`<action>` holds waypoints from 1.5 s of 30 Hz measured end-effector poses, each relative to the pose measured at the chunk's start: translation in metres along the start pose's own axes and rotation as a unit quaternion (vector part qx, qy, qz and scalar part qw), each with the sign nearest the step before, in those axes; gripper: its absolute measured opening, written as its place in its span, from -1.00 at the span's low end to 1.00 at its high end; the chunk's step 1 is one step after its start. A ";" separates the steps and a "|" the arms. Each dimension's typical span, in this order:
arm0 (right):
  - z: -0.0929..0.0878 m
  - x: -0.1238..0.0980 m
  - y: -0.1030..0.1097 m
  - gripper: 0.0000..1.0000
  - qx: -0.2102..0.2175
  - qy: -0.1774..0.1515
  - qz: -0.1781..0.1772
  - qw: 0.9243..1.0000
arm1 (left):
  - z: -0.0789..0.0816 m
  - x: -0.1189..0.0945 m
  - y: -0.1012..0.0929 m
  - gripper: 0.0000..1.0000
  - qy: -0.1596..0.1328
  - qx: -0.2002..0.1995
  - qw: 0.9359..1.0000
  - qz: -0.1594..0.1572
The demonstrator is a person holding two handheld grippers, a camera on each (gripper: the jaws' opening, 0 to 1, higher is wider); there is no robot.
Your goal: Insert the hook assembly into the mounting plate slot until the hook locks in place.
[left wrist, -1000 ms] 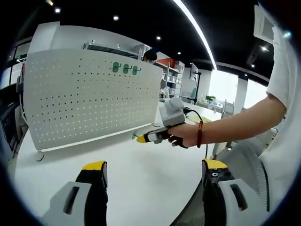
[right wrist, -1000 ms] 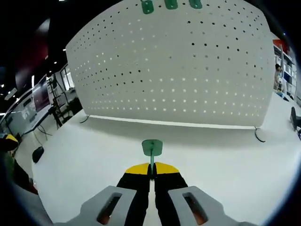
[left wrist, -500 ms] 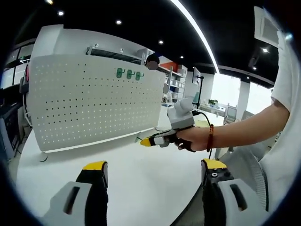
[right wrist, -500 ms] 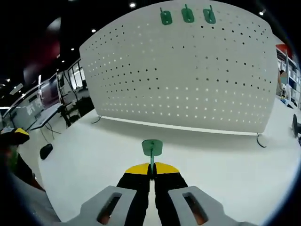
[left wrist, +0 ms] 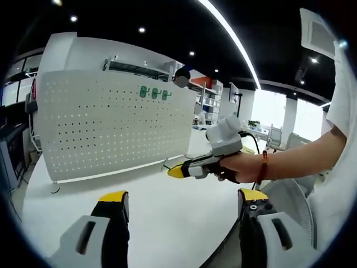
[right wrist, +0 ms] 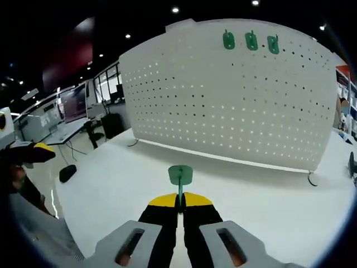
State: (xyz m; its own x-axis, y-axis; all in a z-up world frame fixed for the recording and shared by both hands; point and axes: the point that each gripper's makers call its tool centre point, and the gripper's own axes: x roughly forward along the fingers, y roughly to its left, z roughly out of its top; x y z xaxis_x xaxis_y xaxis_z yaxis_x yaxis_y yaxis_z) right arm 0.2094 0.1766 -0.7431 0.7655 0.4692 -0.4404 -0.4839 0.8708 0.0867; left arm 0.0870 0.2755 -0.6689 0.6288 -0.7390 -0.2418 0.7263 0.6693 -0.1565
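- In the right gripper view, the right tongs [right wrist: 179, 207] are pressing their yellow-tipped jaws together on the thin stem of a green hook [right wrist: 180, 175], whose flat rounded head is standing up just past the jaw tips.
- The held hook is hanging above the white surface [right wrist: 268, 206], well apart from the white pegboard [right wrist: 223, 106] that is standing upright at the far side on small feet.
- Three more green hooks [right wrist: 251, 41] are sitting side by side in the holes near the pegboard's top edge, toward its right part in this view.
- In the left gripper view, the left tongs [left wrist: 181, 204] are spreading their jaws wide apart and gripping nothing, with bare surface between them.
- In that same view, a hand [left wrist: 237, 166] with a red bracelet at the wrist is carrying the right tongs in from the right, their yellow tip pointing toward the lower right corner of the pegboard and a small green piece showing at the tip.
- The pegboard is filling the left half of that view, with the three hooks near its top right.
- At the left edge of the right gripper view, a yellow-tipped part of the other gripper is showing, too cropped to read.
- Office desks and shelving are lying behind, under ceiling lights.
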 end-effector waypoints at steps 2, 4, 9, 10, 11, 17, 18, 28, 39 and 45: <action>-0.001 -0.002 0.007 -0.98 -0.002 0.006 0.005 1.000 | 0.000 -0.001 0.000 0.62 0.002 0.000 1.000 0.000; 0.001 -0.004 0.013 -0.98 -0.016 0.001 0.009 1.000 | 0.000 -0.003 0.000 0.62 0.002 0.003 1.000 -0.001; 0.003 -0.010 0.028 -0.98 -0.026 -0.001 0.020 0.999 | 0.001 -0.011 0.002 0.58 0.003 0.008 1.000 0.002; 0.002 -0.010 0.030 -0.98 -0.030 0.000 0.021 0.999 | 0.001 -0.012 0.003 0.57 0.003 0.007 1.000 0.002; 0.001 -0.011 0.032 -0.98 -0.031 0.001 0.021 0.999 | 0.001 -0.014 0.004 0.57 0.003 0.005 1.000 0.003; 0.004 -0.017 0.047 -0.98 -0.053 -0.003 0.031 0.998 | 0.000 -0.019 0.010 0.51 0.008 0.008 1.000 0.011; 0.005 -0.018 0.050 -0.98 -0.057 -0.006 0.035 0.998 | 0.001 -0.020 0.011 0.50 0.006 0.006 1.000 0.014; 0.013 -0.029 0.060 -0.98 -0.081 -0.024 0.042 0.996 | 0.009 -0.017 0.024 0.36 0.007 0.015 1.000 0.019; 0.011 -0.039 0.081 -0.98 -0.095 -0.033 0.052 0.994 | 0.005 -0.005 0.029 0.05 0.022 -0.004 1.000 0.012; 0.014 -0.043 0.091 -0.98 -0.103 -0.039 0.055 0.992 | 0.007 0.002 0.029 -0.14 0.023 -0.002 1.000 0.007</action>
State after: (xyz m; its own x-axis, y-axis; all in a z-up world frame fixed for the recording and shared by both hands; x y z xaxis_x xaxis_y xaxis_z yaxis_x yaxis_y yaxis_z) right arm 0.1380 0.2375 -0.7040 0.7296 0.5771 -0.3670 -0.6372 0.7685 -0.0583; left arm 0.1109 0.2930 -0.6673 0.6250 -0.7255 -0.2880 0.7166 0.6796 -0.1570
